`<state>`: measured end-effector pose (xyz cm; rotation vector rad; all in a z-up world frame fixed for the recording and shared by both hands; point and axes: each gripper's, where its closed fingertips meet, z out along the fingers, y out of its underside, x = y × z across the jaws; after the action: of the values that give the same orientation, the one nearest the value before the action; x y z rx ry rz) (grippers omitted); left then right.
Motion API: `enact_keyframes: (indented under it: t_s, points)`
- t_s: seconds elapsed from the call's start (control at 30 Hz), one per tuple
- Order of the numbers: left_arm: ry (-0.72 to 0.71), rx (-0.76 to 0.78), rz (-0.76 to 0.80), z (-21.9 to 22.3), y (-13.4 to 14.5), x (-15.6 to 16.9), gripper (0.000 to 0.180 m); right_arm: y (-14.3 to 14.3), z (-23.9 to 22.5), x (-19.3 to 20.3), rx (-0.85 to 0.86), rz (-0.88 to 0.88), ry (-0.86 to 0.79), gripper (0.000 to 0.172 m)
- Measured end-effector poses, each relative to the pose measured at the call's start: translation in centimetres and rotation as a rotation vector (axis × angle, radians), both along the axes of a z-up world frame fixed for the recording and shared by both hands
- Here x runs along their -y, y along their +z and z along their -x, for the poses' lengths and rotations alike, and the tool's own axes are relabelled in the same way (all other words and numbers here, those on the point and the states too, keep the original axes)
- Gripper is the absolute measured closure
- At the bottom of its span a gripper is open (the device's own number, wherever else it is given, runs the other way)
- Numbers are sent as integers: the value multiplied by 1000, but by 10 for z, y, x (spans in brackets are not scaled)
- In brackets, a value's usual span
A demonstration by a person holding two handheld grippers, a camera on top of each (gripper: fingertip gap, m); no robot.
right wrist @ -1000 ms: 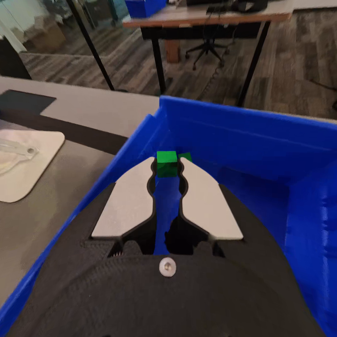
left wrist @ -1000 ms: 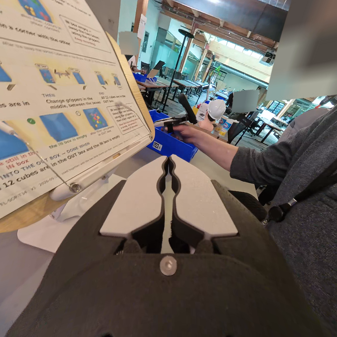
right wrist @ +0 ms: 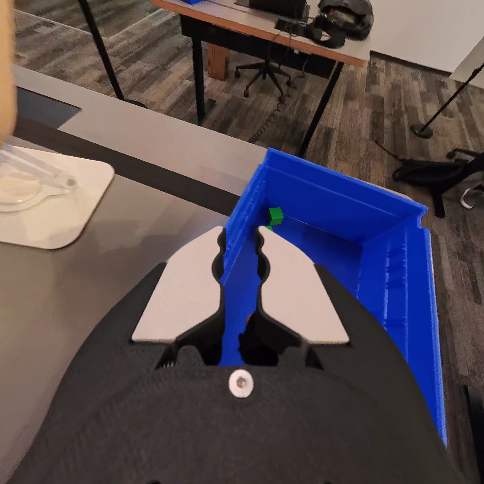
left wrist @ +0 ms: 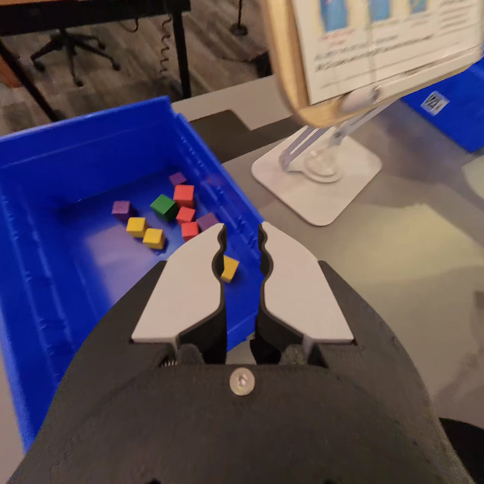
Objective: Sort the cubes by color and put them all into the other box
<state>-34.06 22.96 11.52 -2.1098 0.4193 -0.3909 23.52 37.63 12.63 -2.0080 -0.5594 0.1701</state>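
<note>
On grey table [left wrist: 366, 262]: blue box [left wrist: 65, 162] left of white stand base [left wrist: 314, 188], holding roughly ten mixed cubes [left wrist: 163, 207]. Right of base, second blue box [right wrist: 340, 199] with green cubes [right wrist: 275, 215]. Left gripper [left wrist: 241, 230] and right gripper [right wrist: 239, 233] spread, bare.

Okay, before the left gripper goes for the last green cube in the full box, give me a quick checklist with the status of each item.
1. Left gripper open, nothing held: ok.
2. Green cube visible in the source box: ok.
3. Room around it: not ok, red cubes crowd its right side.
4. Gripper above the cube: not ok, it hangs over the box's right wall.
5. Right gripper open, empty: ok.
6. Green cubes in the other box's corner: ok.
</note>
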Motion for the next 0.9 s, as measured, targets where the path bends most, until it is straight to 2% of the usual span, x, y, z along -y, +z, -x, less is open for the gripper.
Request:
enact_keyframes:
  t_s: [0.1, 0.27, 0.43, 0.6, 0.77, 0.9]
  points:
    - [13, -42, 34, 18, -18, -4, 156, 9, 15, 15, 9, -9, 22, 152]
    - [-66, -115, 125, 25, -57, -13, 153, 10, 42, 31, 19, 0, 64, 153]
    - [-125, -112, 140, 19, -65, -39, 149, 10, 66, 39, 19, 19, 98, 154]
    - [-182, -154, 146, 16, -69, -66, 154, 11, 80, 42, 16, 31, 105, 154]
    - [-208, -328, 152, 38, -75, -99, 154, 13, 91, 43, 29, 27, 119, 155]
    - [-327, -495, 236, 51, -97, -109, 154, 16, 97, 43, 13, 23, 127, 156]
